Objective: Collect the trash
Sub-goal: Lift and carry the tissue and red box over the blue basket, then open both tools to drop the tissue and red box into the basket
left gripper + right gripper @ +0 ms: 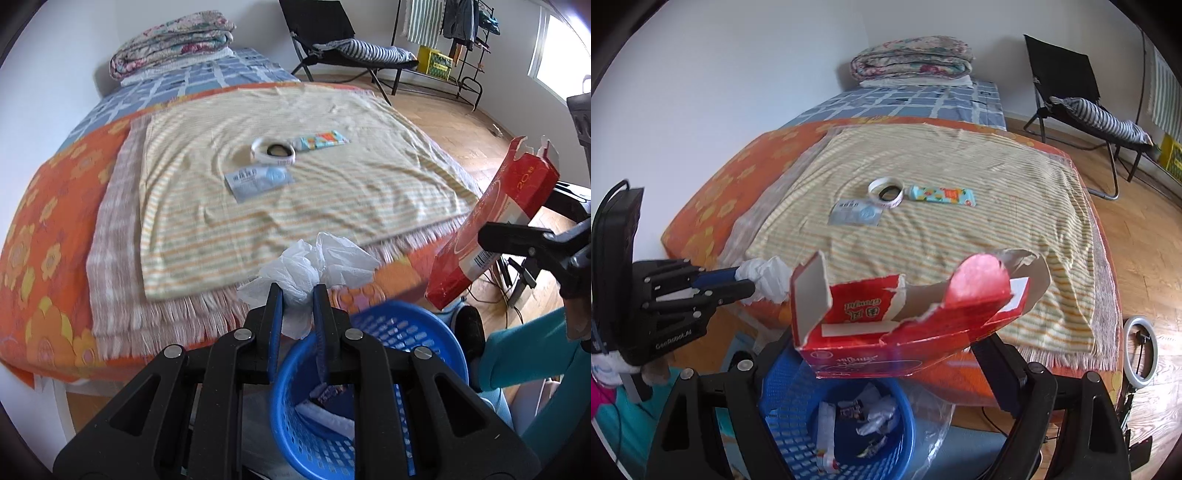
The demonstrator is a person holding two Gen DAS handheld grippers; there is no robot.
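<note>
My left gripper (297, 290) is shut on a crumpled white plastic bag (314, 264), held above the blue basket (424, 332) at the bed's near edge; the gripper also shows in the right wrist view (753, 282). My right gripper (901, 347) is shut on a torn red cardboard box (905, 317), held over the blue basket (798, 435); the box also shows at the right of the left wrist view (491, 221). On the striped towel (960, 236) lie a white tape roll (886, 192), a colourful tube (942, 195) and a pale blue packet (855, 215).
The basket holds several scraps of trash (871, 417). The bed has an orange flowered cover (40, 229) and folded quilts (173, 40) at its far end. A black folding chair (1071, 88) and a ring light (1141, 354) stand on the wooden floor at the right.
</note>
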